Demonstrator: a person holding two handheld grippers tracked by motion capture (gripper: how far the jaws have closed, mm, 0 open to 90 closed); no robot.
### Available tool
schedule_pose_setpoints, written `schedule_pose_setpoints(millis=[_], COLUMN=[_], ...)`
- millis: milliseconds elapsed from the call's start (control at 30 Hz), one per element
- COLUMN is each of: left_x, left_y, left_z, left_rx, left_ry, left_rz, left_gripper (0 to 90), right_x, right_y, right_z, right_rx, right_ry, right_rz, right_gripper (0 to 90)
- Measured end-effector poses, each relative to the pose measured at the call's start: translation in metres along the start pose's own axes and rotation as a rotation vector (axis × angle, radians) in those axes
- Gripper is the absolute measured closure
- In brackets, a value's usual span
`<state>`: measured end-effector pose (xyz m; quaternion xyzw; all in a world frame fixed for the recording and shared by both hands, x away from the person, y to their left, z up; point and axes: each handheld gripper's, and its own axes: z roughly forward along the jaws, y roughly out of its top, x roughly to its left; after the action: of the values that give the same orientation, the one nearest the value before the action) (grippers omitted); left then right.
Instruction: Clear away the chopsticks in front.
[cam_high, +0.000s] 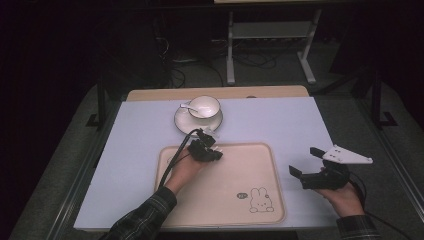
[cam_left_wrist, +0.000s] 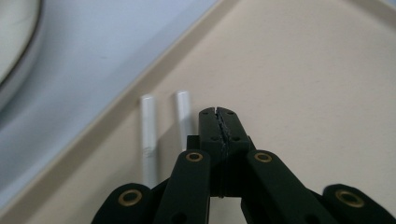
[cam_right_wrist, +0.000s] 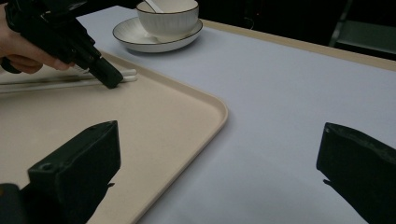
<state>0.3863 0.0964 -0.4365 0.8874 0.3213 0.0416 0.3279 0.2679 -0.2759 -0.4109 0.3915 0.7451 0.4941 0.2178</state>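
While your left tool (cam_left_wrist: 218, 122) rests with its jaws pressed together on the beige tray (cam_high: 260, 165), gripping nothing, the two white chopsticks (cam_left_wrist: 149, 135) lie side by side just beside its tip, near the tray's far rim. In the right gripper view that tool's tip sits against the chopstick ends. Your right tool (cam_high: 306, 162) hovers over the worktop (cam_high: 280, 120) just off the tray's right edge, jaws spread wide and empty. Beyond the tray stands a white cup (cam_high: 204, 106) on a saucer (cam_high: 186, 122), a spoon (cam_high: 187, 106) inside.
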Motion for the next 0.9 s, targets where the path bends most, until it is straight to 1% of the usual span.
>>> schedule_pose_setpoints(millis=[133, 167, 233, 300, 400, 433, 467, 633, 733, 867, 900], left_x=[0.012, 0.016, 0.019, 0.025, 0.028, 0.03, 0.03, 0.035, 0.037, 0.037, 0.038], left_y=[-0.006, -0.009, -0.01, -0.015, -0.019, -0.022, -0.022, -0.033, -0.039, -0.045, -0.049], left_z=[-0.006, -0.01, -0.012, -0.017, -0.021, -0.025, -0.025, -0.035, -0.04, -0.045, -0.049], left_rx=[-0.007, -0.007, -0.003, -0.001, 0.008, 0.009, 0.009, 0.014, 0.016, 0.021, 0.021], left_ry=[0.009, 0.023, 0.023, 0.026, 0.033, 0.04, 0.04, 0.048, 0.037, 0.039, 0.041], left_rz=[-0.033, -0.04, -0.042, -0.059, -0.058, -0.065, -0.065, -0.08, -0.09, -0.093, -0.099], left_gripper=[89.2, 89.2, 89.2, 89.2, 89.2, 89.2, 89.1, 88.7, 88.5, 88.5, 88.5], right_x=[0.0, 0.001, 0.001, 0.001, 0.0, 0.0, 0.0, 0.001, 0.001, 0.001, 0.001], right_y=[0.0, 0.0, 0.0, 0.0, 0.0, 0.0, 0.0, 0.0, 0.0, 0.001, 0.0], right_z=[0.0, 0.0, 0.0, 0.0, 0.0, 0.0, 0.0, 0.0, 0.0, 0.0, 0.0], right_rx=[-0.001, 0.0, 0.001, 0.0, 0.001, 0.0, 0.0, 0.001, 0.002, 0.001, 0.001], right_ry=[0.0, 0.0, 0.0, -0.001, -0.002, -0.002, -0.002, -0.002, -0.002, -0.002, -0.002], right_rz=[-0.002, -0.004, -0.004, -0.003, -0.002, -0.002, -0.002, -0.001, -0.003, -0.002, -0.001], right_gripper=[0.0, 0.0, 0.0, 0.0, 0.0, 0.0, 0.0, 0.0, 0.0, 0.0, 0.0])
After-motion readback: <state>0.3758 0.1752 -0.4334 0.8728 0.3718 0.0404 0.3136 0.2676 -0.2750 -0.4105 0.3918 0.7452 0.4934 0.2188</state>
